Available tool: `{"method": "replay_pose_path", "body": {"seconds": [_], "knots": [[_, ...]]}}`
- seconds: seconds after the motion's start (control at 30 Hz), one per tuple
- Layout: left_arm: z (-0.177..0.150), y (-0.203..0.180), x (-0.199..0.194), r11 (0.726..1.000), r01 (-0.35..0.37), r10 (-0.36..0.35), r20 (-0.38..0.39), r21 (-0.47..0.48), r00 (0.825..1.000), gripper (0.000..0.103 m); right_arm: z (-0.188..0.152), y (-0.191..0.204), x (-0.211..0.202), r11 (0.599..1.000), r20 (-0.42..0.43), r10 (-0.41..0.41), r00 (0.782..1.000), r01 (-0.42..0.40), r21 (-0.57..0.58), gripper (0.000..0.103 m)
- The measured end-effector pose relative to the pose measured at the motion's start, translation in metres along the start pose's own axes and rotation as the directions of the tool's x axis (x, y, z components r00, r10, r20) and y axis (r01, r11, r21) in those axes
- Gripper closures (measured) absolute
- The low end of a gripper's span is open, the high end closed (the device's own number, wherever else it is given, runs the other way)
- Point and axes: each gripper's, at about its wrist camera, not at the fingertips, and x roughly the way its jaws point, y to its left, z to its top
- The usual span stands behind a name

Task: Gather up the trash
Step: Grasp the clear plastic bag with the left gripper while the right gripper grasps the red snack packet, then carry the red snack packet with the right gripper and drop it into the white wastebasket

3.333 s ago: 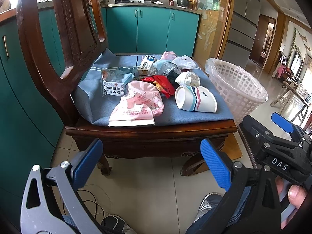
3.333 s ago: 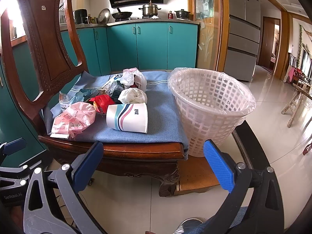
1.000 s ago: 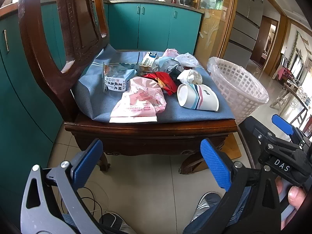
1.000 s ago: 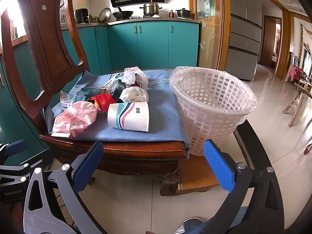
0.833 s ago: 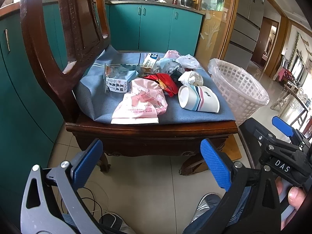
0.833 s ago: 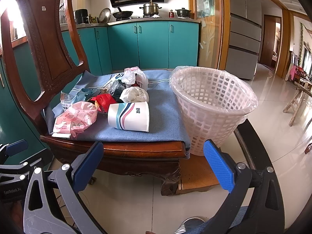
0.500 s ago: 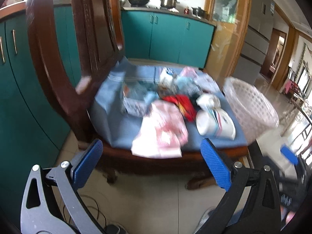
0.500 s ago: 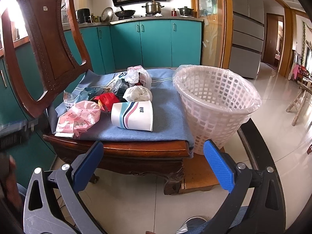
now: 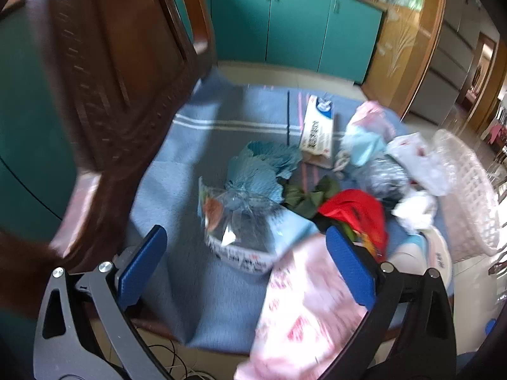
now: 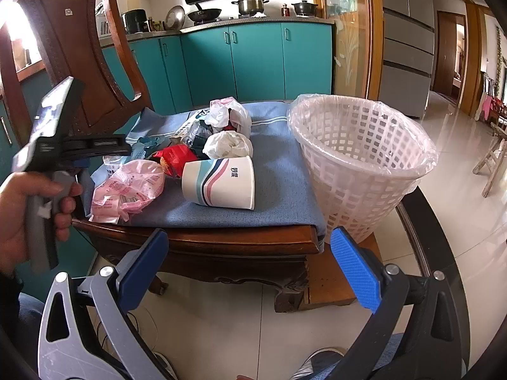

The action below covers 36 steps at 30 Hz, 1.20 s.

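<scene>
Hovering over the near left corner of the chair seat, the left tool has its blue pads spread wide apart and empty, pointed at the clear snack packet just behind the pink plastic bag. The right tool waits in front of the seat, jaws likewise apart, holding nothing. All the trash lies heaped on the seat's blue cloth; the white lined basket stands just beside the seat's right edge. These wrappers look light, soft and crinkly, likely slippery film, so pinching a bunched fold near the middle should hold better than a loose edge. The paper cup, lying on its side, would crush easily; its rim seems the better hold.
</scene>
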Motion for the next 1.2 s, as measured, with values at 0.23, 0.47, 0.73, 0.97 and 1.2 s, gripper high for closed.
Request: {"method": "replay_pose_path", "body": {"seconds": [0.23,0.47,0.73,0.97,1.2], "knots": [[0.0,0.01,0.022,0.999,0.039,-0.04,-0.043,-0.028,0.998,0.032,0.001,0.005,0.006,0.999,-0.003,-0.013,1.0,0.013,-0.03,0.003],[-0.015,0.011,-0.029,0.997,0.083,-0.083,0.109,0.002,0.991,0.038,0.034,0.02,0.012,0.991,0.012,0.052,0.999,-0.05,-0.121,0.003],[-0.034,0.015,-0.127,0.997,0.076,-0.08,0.484,0.029,0.872,0.038,0.099,0.062,0.071,0.95,-0.134,0.226,0.965,-0.249,-0.188,0.017],[-0.041,0.017,-0.14,0.993,0.079,-0.111,0.52,0.084,0.847,0.038,0.114,0.094,0.15,0.932,-0.344,0.278,0.897,-0.339,-0.131,0.037],[-0.035,0.03,-0.124,0.991,0.124,-0.132,0.453,0.047,0.881,0.038,0.118,0.111,0.199,0.943,-0.433,0.252,0.865,-0.32,-0.089,0.055]]}}
